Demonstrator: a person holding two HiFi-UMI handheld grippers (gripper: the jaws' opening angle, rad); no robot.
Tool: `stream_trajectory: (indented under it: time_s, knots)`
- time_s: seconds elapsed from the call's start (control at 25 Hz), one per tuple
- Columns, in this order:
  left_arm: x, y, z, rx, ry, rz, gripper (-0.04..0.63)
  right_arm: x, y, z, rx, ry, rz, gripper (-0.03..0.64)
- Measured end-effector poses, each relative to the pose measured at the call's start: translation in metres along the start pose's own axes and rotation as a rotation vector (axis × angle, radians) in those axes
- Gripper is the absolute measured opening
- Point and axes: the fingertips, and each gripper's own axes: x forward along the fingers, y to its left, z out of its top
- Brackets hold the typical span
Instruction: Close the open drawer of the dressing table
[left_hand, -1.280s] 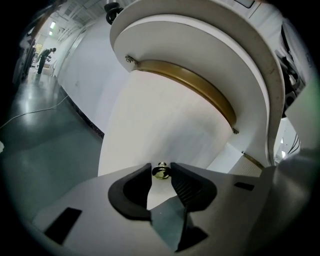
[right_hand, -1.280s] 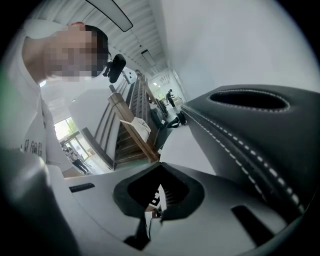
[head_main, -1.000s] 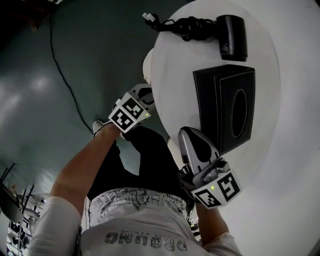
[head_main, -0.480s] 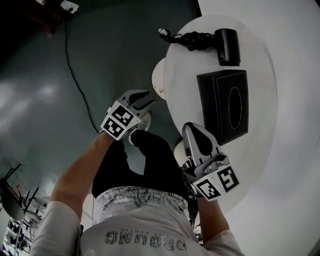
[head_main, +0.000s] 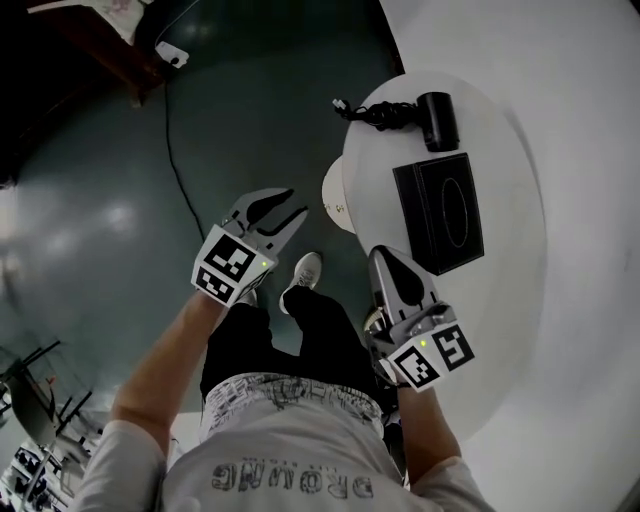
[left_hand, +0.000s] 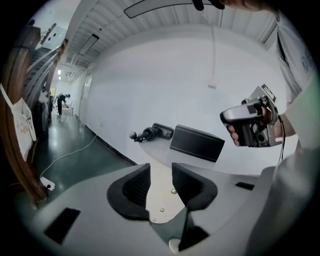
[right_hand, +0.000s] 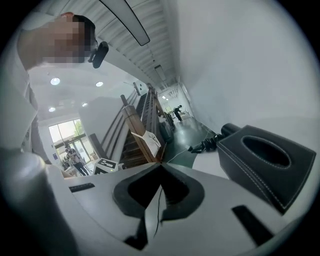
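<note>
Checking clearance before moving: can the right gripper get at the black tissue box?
Probably yes: the right gripper hangs close beside the tissue box with nothing between them, but its jaws are shut.

your left gripper (head_main: 278, 208) jaws apart over floor (head_main: 100, 200) | your right gripper (head_main: 390, 270) jaws together at tabletop (head_main: 500, 290) edge | tissue box (head_main: 440, 212) beside hair dryer (head_main: 437, 120)
</note>
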Motion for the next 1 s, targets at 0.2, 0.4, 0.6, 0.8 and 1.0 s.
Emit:
stream_trajectory:
  time_s: [0.2, 0.4, 0.6, 0.8, 1.0]
  knots:
    - [-0.045, -0.009, 0.047, 0.023, -0.07, 0.044, 0.14, -0.007, 0.027, 0.021, -0.027, -0.03, 0.026, 0.008]
    - [-0.085, -0.012, 0.093, 0.06, -0.134, 0.088, 0.14, -0.01, 0.053, 0.049, -0.058, -0.072, 0.055, 0.008]
    - [-0.119, -0.018, 0.135, 0.097, -0.185, 0.123, 0.14, -0.012, 0.074, 0.072, -0.09, -0.108, 0.071, 0.008]
    - [-0.148, -0.028, 0.17, 0.126, -0.226, 0.145, 0.14, -0.018, 0.093, 0.093, -0.102, -0.16, 0.075, 0.008]
    - [-0.175, -0.039, 0.195, 0.158, -0.265, 0.164, 0.138, -0.027, 0.114, 0.109, -0.111, -0.197, 0.091, 0.008]
